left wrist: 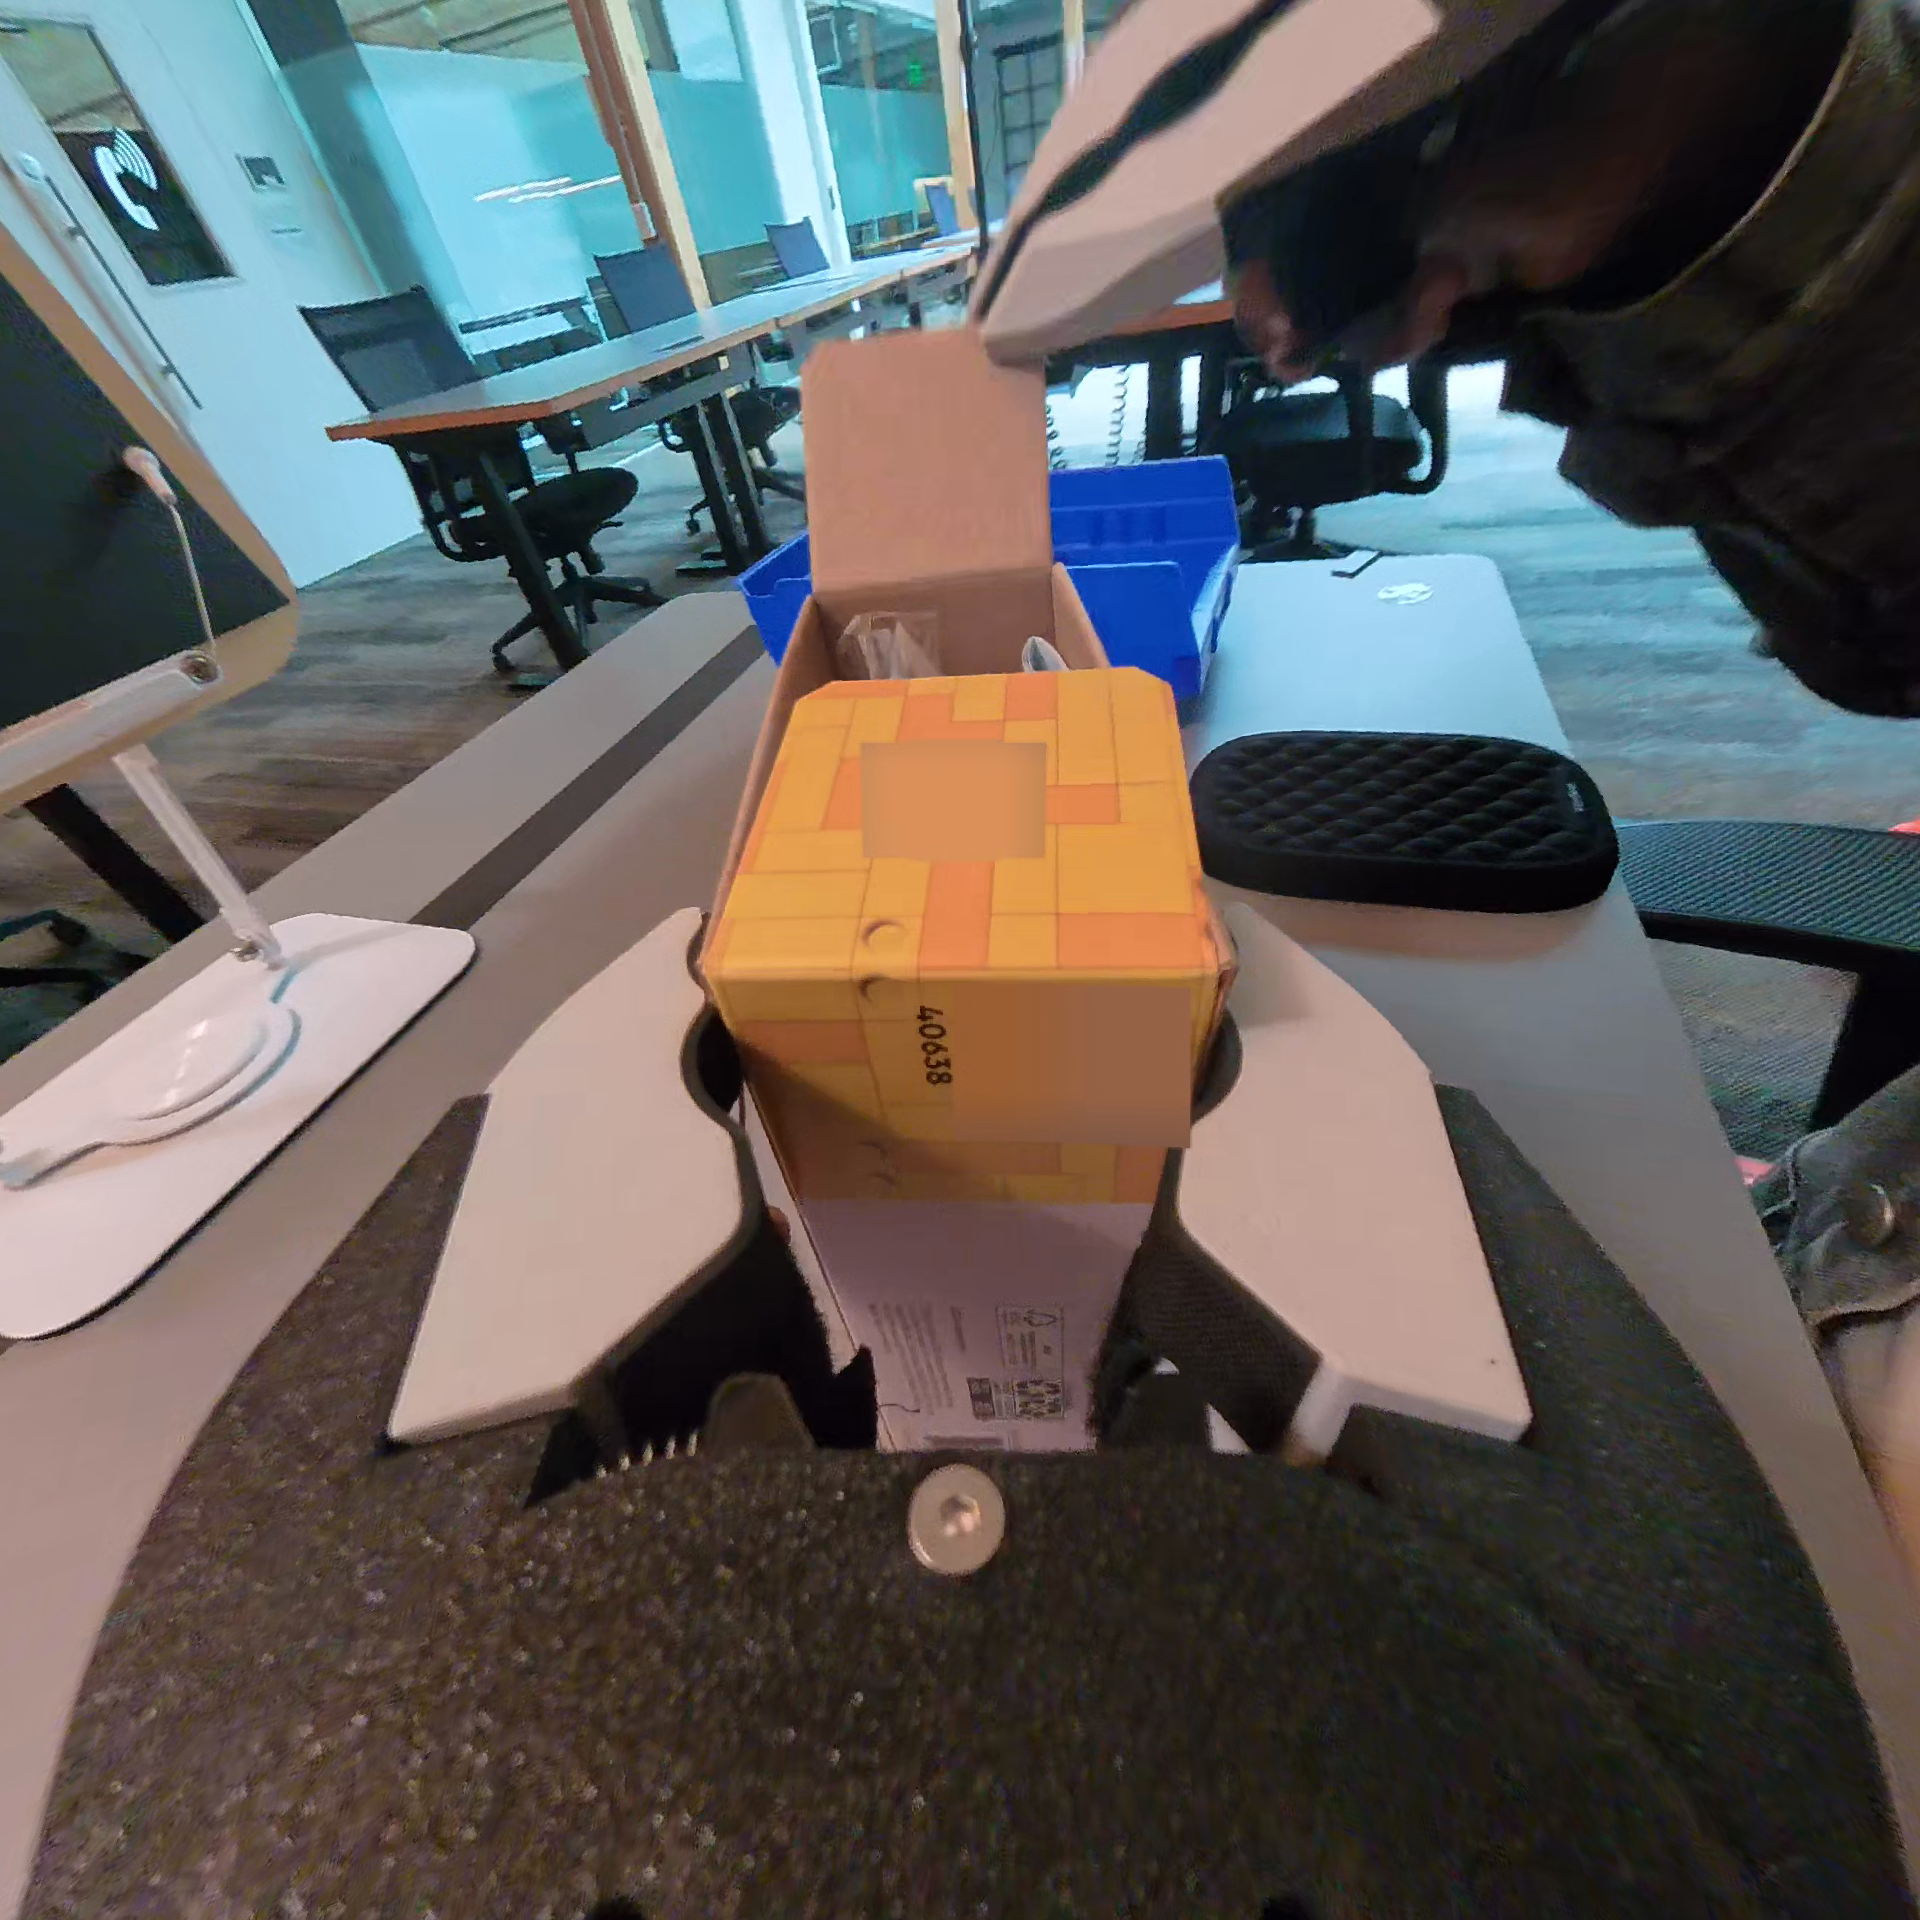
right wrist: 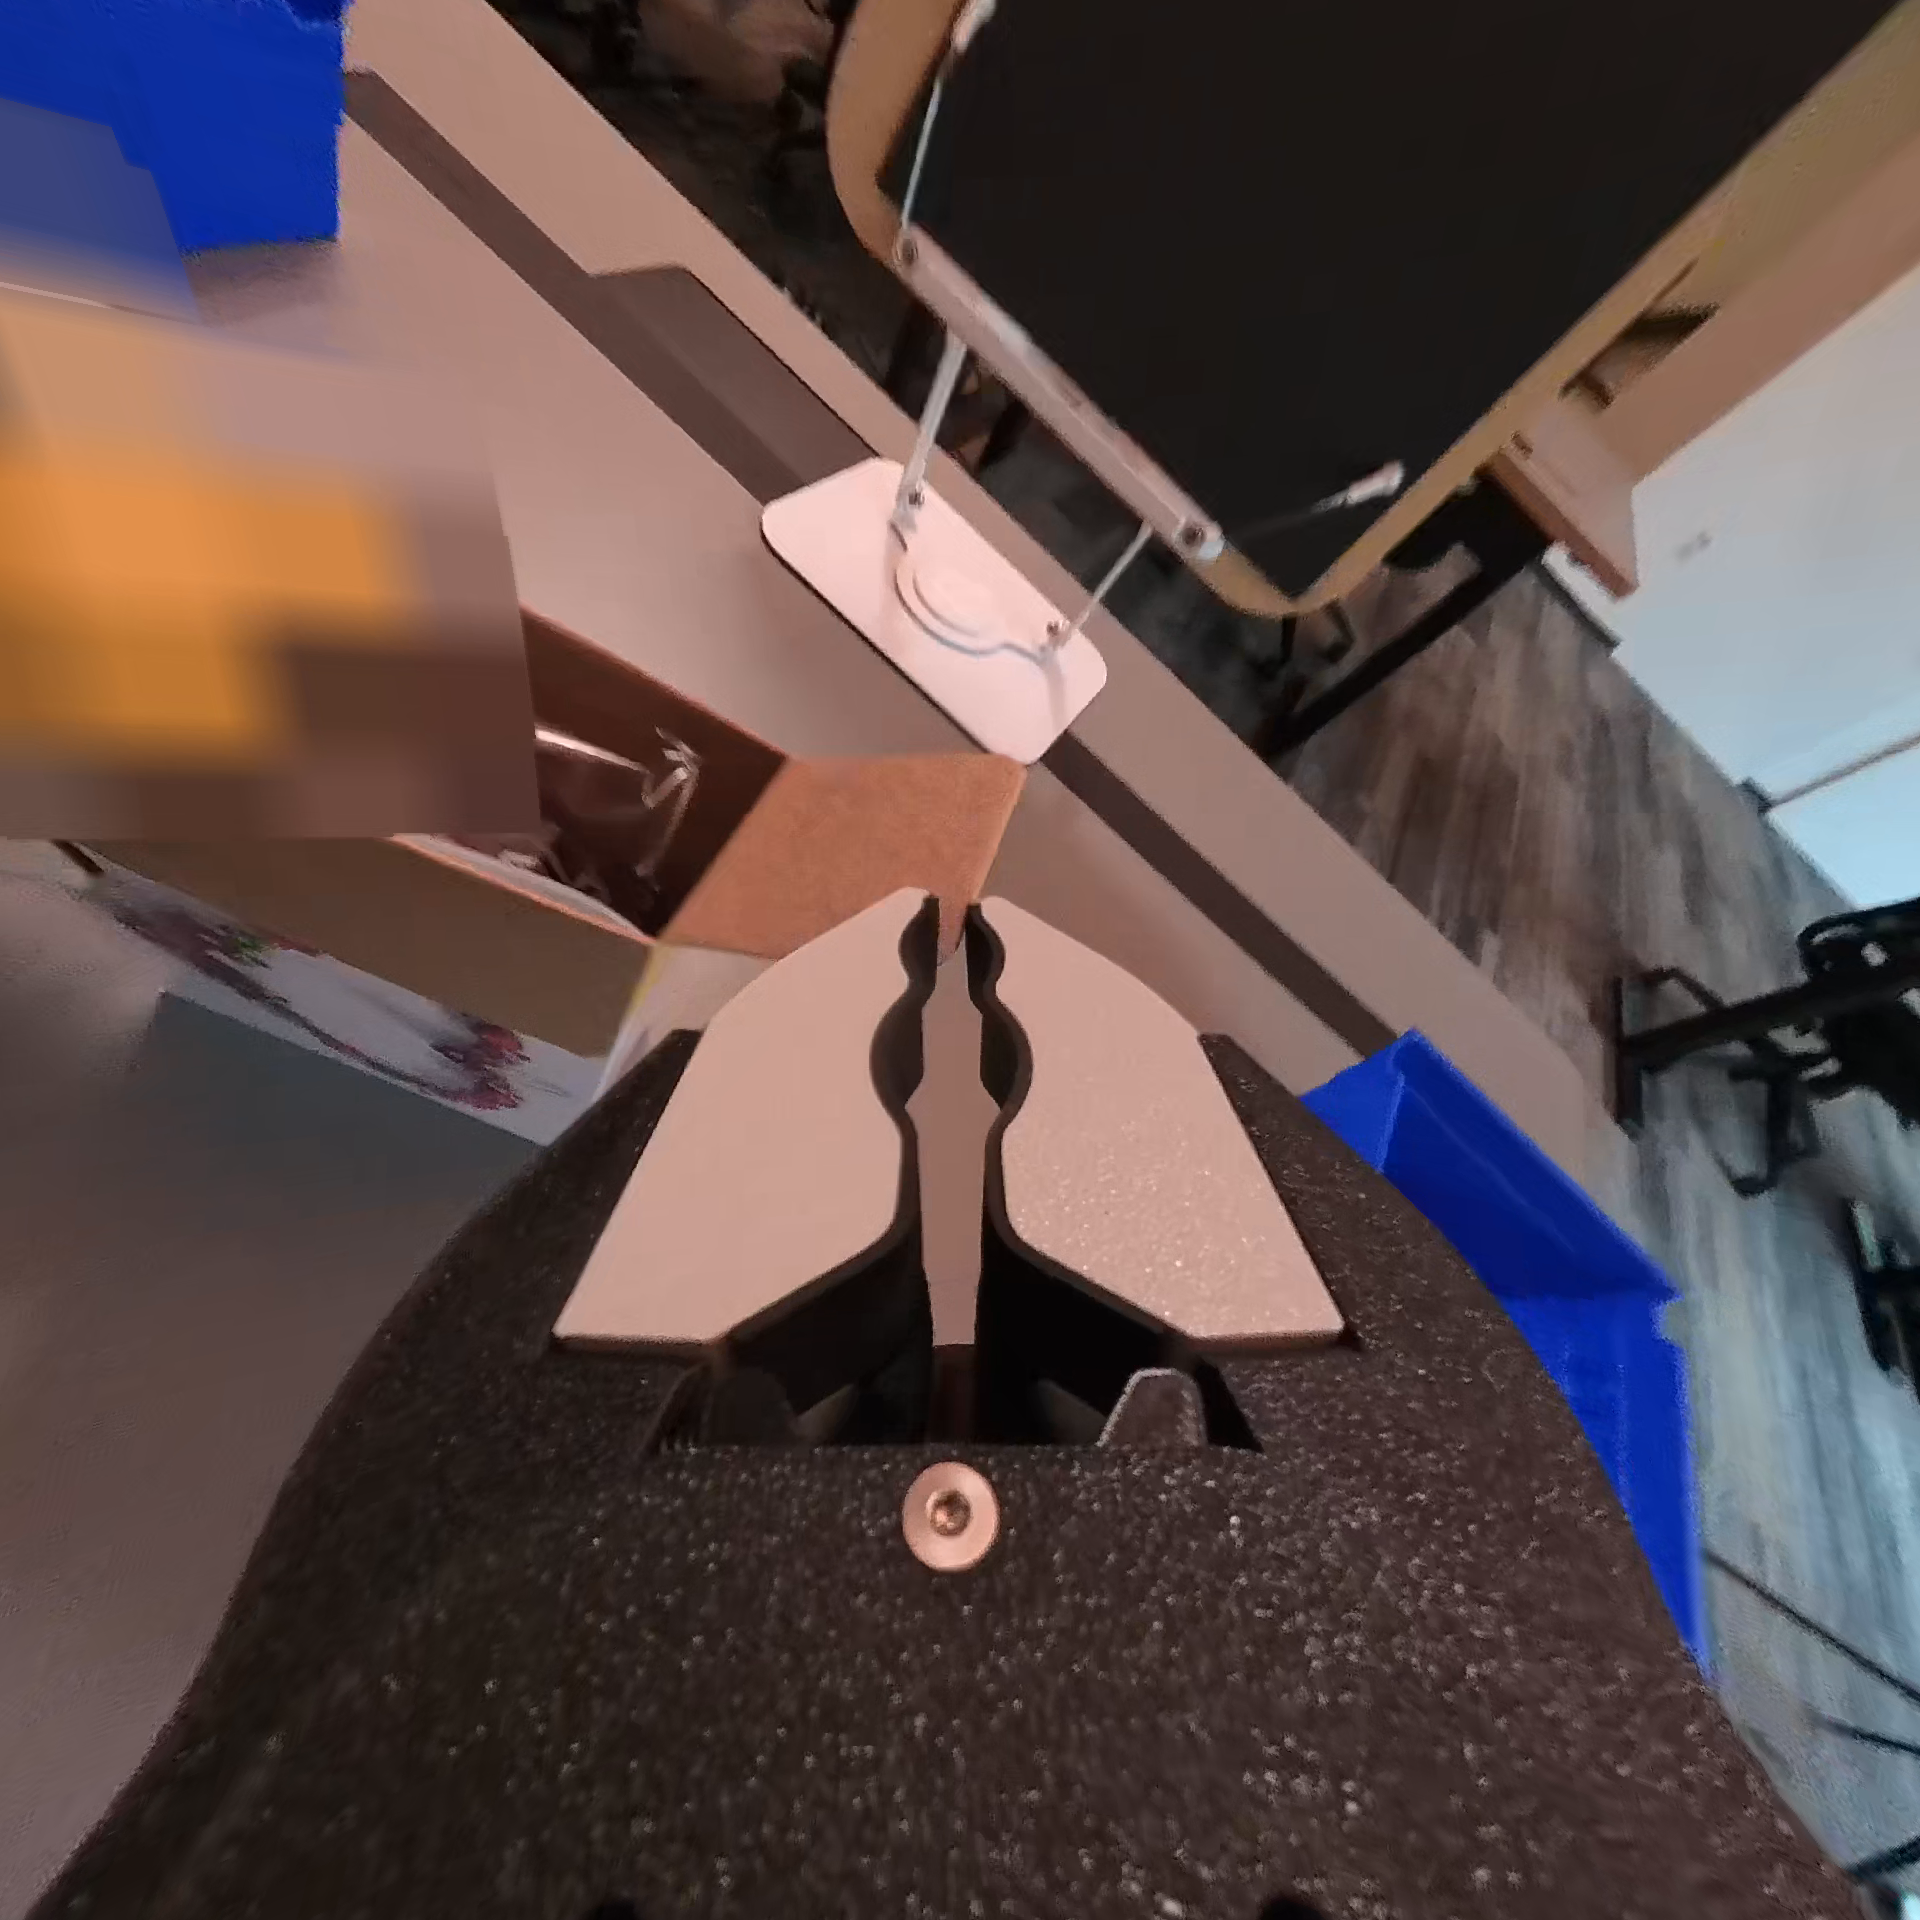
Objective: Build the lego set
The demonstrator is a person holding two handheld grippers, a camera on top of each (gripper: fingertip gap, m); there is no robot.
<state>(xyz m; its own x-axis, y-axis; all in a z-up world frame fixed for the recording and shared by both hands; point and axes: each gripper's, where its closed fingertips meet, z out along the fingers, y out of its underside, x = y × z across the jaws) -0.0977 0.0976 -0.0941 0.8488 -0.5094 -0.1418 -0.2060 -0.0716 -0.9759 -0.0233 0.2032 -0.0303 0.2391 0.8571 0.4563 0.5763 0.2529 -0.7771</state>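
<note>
A yellow and orange Lego box (left wrist: 966,894) lies lengthwise between the fingers of my left gripper (left wrist: 966,935), which is shut on its sides just above the grey table (left wrist: 1507,1039). The box's far end is open, with its brown cardboard flap (left wrist: 925,468) standing up. Clear plastic bags (left wrist: 894,644) show inside. My right gripper (left wrist: 1013,332) comes in from the upper right and meets the flap's top corner. In the right wrist view, my right gripper (right wrist: 951,920) is pinched shut on the edge of the flap (right wrist: 862,852), with the open box interior (right wrist: 644,790) to the left.
A blue bin (left wrist: 1143,561) stands right behind the box and also shows in the right wrist view (right wrist: 1507,1247). A black padded wrist rest (left wrist: 1403,821) and a silver laptop (left wrist: 1392,623) lie to the right. A white stand base (left wrist: 208,1091) sits left. Desks and chairs lie beyond. About 15 cm separates my left fingertips from my right.
</note>
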